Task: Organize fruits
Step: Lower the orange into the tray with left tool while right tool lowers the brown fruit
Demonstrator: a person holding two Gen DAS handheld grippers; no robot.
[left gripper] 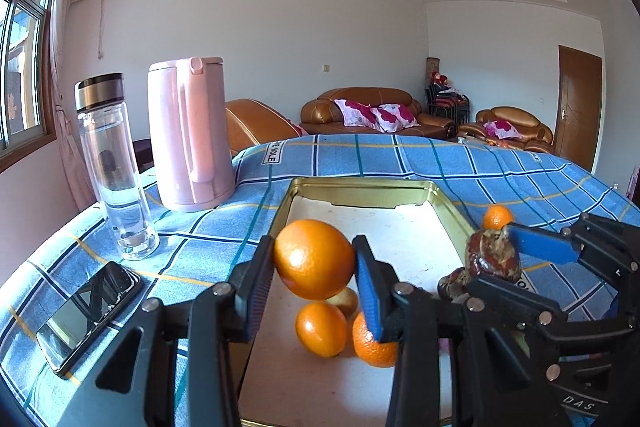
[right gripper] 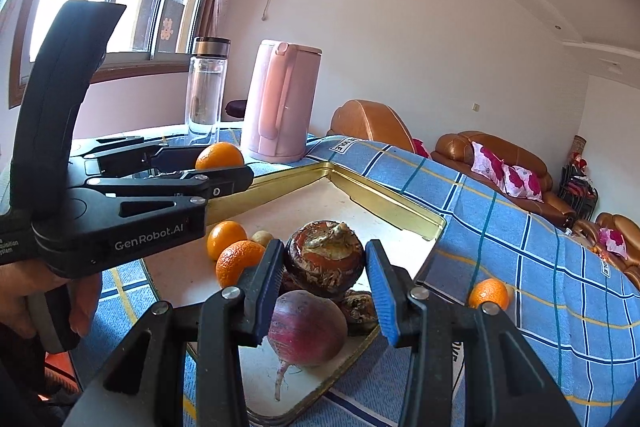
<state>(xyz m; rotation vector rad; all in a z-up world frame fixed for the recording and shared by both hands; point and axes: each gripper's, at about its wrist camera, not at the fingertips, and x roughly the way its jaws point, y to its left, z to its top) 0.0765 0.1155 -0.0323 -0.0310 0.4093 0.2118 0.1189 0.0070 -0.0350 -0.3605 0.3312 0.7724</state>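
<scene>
Black left gripper (left gripper: 314, 259) fingers clamped on orange (left gripper: 314, 259), right gripper (right gripper: 325, 261) clamped on brown bulb (right gripper: 325, 261), both tilted down over tray (left gripper: 360, 191)

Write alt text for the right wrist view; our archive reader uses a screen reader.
The right gripper is shut on a brown bulb above a gold-rimmed tray holding a red beet and oranges. At left, the left gripper holds an orange.
</scene>
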